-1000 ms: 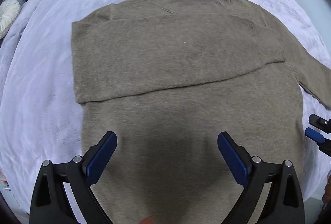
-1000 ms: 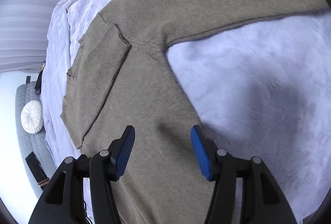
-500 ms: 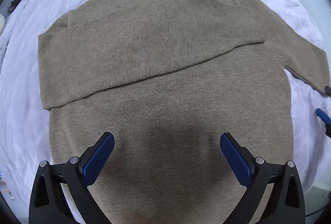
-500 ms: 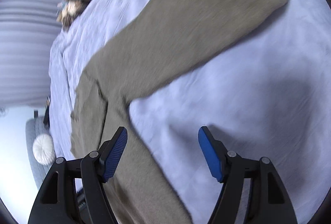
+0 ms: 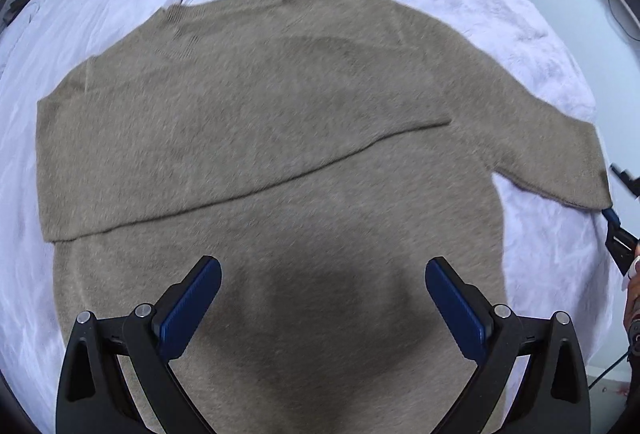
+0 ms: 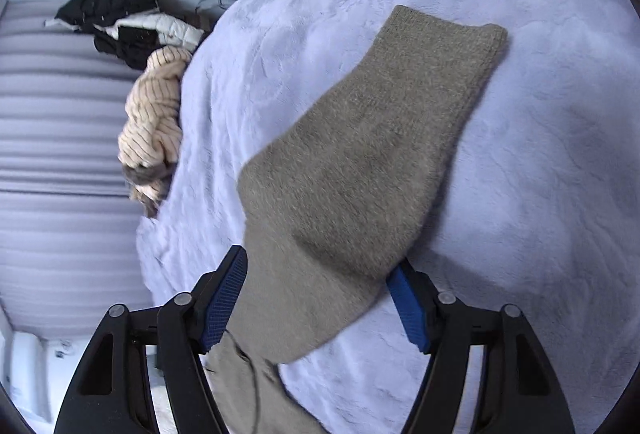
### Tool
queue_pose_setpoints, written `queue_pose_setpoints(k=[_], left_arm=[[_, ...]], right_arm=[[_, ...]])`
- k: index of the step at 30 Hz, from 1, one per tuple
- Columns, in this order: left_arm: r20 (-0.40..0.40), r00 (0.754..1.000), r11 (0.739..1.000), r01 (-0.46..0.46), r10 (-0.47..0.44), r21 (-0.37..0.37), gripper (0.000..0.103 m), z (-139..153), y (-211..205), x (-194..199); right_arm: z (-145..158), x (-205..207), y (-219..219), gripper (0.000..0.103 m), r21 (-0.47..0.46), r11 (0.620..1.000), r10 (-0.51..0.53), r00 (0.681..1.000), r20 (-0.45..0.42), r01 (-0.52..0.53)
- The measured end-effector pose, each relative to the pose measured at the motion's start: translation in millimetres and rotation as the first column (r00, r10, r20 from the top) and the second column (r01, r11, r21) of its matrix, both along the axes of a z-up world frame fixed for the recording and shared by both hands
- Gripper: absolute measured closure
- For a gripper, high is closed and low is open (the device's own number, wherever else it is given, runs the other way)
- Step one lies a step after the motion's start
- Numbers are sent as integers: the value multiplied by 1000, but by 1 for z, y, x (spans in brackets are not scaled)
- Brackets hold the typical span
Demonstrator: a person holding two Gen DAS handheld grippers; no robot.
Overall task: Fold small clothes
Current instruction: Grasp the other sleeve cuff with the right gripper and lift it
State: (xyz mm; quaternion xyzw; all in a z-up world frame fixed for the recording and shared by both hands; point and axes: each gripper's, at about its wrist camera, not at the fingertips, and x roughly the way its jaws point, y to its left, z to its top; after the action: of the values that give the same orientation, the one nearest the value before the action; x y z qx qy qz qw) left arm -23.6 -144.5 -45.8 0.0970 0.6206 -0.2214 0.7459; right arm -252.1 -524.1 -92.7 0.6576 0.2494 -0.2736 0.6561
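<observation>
Between the spread fingers of the right gripper (image 6: 316, 300) lies the sweater's (image 5: 272, 153) loose sleeve (image 6: 372, 161), stretched away from the fingers across the bed (image 6: 520, 193); nothing is pinched yet, and I judge the fingers straddle it to take hold for folding inward. Ahead of the left gripper (image 5: 322, 296), whose fingers are also spread and empty above the lower body of the sweater, the other sleeve (image 5: 240, 161) is already folded across the chest. Beyond the sleeve sits a striped garment (image 6: 152, 129). No containers show.
</observation>
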Motion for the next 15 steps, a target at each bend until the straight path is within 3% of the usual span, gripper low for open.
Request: queue_pose_setpoints(k=[1,2,6,9,12,15], left_arm=[[8,1000,1000,1,-1,-7,1,3,-2,2],[17,1000,1000,2,-2,-13,1,6,-5,5],[74,997,999,-5,9,-44,0,13,8,17],[110,993,998,-37,43,-58,1,15,30,31],[124,987,993,-93,101,-74,1,7,48,39],[139,978,987,-146,155,-72,0,3,68,49]], right_arm=[[-1,2,-1,85,8,1000,-2,1000,14,1],[0,4,0,95,10,1000,-8,1000,22,7],[18,24,3,95,-28,999,43,995,92,-41],[45,63,15,95,-109,980,180,975,127,-167],[75,117,42,95,-209,923,357,923,143,-324],[99,178,85,95,-303,822,537,833,132,-482]])
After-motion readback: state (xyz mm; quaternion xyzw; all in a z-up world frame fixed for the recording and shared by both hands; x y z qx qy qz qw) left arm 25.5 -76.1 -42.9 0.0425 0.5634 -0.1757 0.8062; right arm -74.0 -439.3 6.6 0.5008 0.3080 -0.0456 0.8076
